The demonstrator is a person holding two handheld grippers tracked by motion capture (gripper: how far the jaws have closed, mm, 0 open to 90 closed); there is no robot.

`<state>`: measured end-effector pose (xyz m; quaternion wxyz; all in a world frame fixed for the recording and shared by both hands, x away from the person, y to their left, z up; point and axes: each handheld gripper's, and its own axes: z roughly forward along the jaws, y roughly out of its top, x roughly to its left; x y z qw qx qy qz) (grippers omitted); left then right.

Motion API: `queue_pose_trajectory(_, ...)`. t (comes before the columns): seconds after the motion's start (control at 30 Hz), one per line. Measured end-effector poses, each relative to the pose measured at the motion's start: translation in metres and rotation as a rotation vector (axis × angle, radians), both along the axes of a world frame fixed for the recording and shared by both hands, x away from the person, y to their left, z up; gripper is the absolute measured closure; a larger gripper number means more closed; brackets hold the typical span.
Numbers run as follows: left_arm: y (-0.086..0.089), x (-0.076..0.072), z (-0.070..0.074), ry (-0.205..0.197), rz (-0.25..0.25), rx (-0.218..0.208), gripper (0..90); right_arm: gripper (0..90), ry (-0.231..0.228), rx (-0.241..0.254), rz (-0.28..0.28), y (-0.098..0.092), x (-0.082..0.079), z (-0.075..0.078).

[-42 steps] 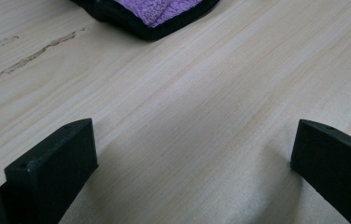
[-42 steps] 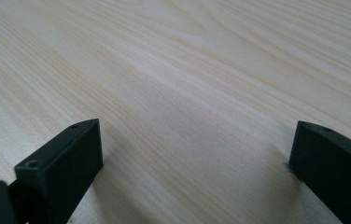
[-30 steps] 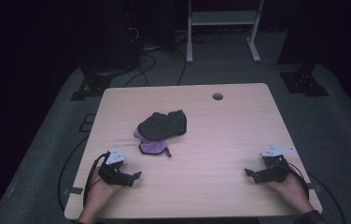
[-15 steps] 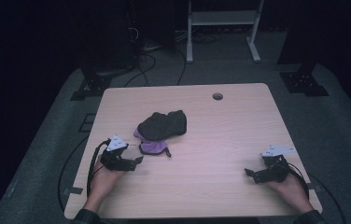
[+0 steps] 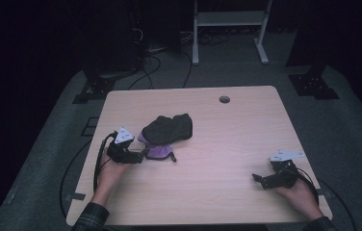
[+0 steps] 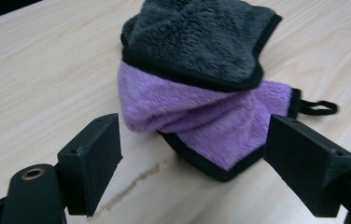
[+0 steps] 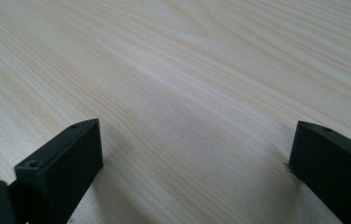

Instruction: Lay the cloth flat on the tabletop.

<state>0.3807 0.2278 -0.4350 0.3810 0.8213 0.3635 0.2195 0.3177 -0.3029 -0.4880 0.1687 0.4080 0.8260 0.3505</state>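
The folded cloth (image 6: 197, 84), grey over purple, is seen left of centre on the surface (image 5: 227, 159), just ahead of the left gripper (image 5: 140, 155), whose jaws have just been closing yet stand apart, nothing pressed between them. It is judged soft, light and limp; hold is best taken at the purple folded edge. The right gripper (image 5: 261, 180) is rested well apart, jaws wide.

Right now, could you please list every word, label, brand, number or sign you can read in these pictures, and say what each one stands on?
None: no readable text anywhere.
Fluffy grey-and-purple cloth with black trim: no label or print; a plain black loop at one corner.
Pale wooden table: bare grain, no markings.
Left gripper and right gripper: black fingers unmarked.
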Motion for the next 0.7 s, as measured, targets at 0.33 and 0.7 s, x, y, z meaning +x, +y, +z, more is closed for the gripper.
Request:
queue_pose_trajectory(0.33, 0.000, 0.026, -0.004, 0.033, 0.001, -0.001, 36.9, 1.8, 0.000, 0.000, 0.000, 0.000, 0.000, 0.000)
queue_pose_trajectory(0.7, -0.006, 0.028, 0.007, 0.055, -0.036, -0.041, 81.9, 1.8, 0.000, 0.001, 0.000, 0.000, 0.000, 0.000)
